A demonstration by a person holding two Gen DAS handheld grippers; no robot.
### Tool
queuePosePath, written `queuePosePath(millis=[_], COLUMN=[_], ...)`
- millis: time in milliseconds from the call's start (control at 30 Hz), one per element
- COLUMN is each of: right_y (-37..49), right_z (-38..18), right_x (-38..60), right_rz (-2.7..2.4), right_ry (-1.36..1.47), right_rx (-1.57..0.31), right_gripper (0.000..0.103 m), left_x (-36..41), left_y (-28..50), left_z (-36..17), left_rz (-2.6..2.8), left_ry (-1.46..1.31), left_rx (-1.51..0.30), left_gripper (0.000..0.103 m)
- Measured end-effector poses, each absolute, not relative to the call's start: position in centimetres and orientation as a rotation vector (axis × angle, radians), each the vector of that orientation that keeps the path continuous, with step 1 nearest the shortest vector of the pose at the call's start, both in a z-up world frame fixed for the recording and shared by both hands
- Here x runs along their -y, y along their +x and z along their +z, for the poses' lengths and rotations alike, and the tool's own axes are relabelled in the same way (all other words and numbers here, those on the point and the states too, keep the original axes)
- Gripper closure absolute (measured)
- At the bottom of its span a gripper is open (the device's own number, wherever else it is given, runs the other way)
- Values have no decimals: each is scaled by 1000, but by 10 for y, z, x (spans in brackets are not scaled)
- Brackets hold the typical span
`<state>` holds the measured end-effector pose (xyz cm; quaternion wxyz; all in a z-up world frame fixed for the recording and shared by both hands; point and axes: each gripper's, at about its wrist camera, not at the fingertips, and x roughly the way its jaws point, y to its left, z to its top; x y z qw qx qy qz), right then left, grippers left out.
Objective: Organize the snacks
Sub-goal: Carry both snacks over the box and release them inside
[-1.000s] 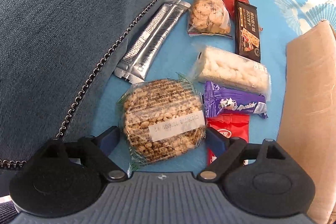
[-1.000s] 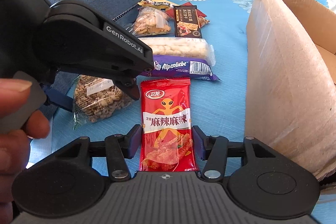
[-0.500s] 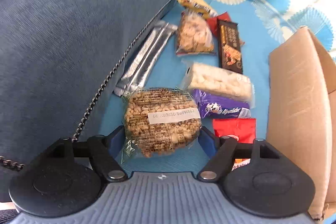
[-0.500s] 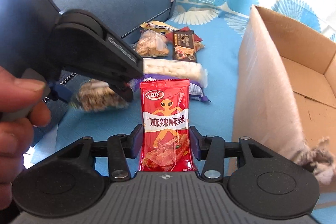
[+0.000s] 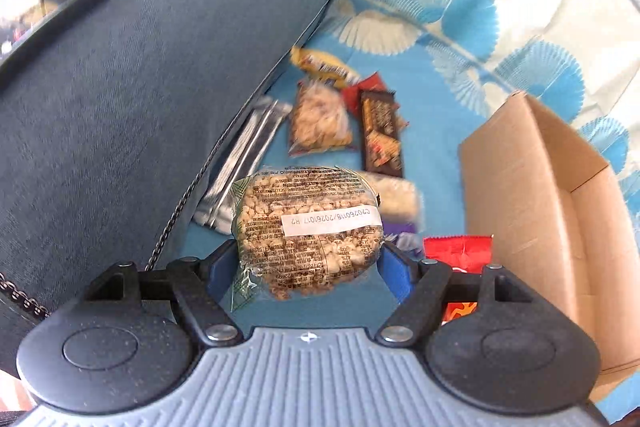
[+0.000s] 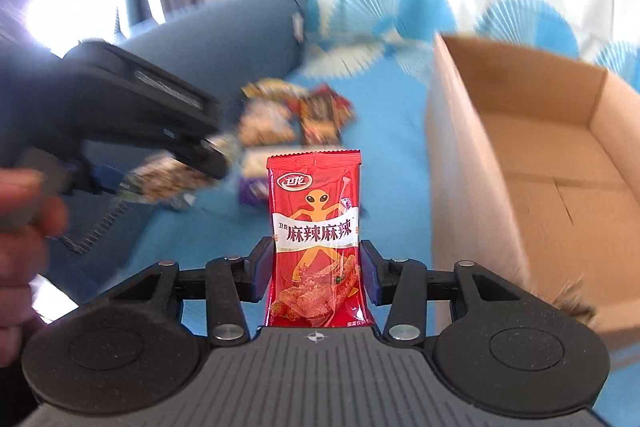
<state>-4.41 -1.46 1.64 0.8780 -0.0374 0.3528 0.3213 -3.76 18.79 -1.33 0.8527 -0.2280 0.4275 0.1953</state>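
A cardboard box [image 6: 532, 163], open-topped, was recorded at the right on the blue patterned cover [image 5: 436, 131]; only its bare inner floor and walls were seen, with no snack visible inside. Loose on the cover, left of the box and beside the dark blue cushion [image 5: 120, 115], were listed a silver sachet [image 5: 244, 163], a clear bag of biscuits [image 5: 320, 119], a dark chocolate bar [image 5: 380, 135], a yellow wrapper [image 5: 320, 65], a white puffed bar [image 5: 400, 197] and a purple wrapper, all blurred. The round puffed-grain cake [image 5: 308, 231] was gripped between the blue pads of the left gripper [image 5: 308, 263], raised clear of the cover. The red spicy-strip packet [image 6: 316, 239] was clamped upright in the right gripper [image 6: 316, 273], lifted beside the box. The person's hand [image 6: 20, 239] was noted on the left tool's handle.
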Motion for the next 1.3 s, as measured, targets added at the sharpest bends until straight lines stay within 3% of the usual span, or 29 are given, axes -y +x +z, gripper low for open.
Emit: queuePosePath(millis=[367, 600, 1067, 1300], right_y=[-34, 22, 70, 70], right_z=[98, 135, 87, 72], right_x=[63, 123, 218, 241], right_rz=[680, 553, 290, 250], right_ry=[-2, -14, 49, 26], right_rx=[-506, -394, -475, -516], right_gripper=[56, 56, 56, 56], left_x=[-172, -129, -13, 17], left_y=[-40, -32, 20, 33], left_z=[25, 47, 74, 41], left_rz=[400, 296, 22, -113], left_ry=[-444, -324, -145, -137], left_rx=[-743, -642, -550, -637], left_gripper=[24, 24, 24, 24])
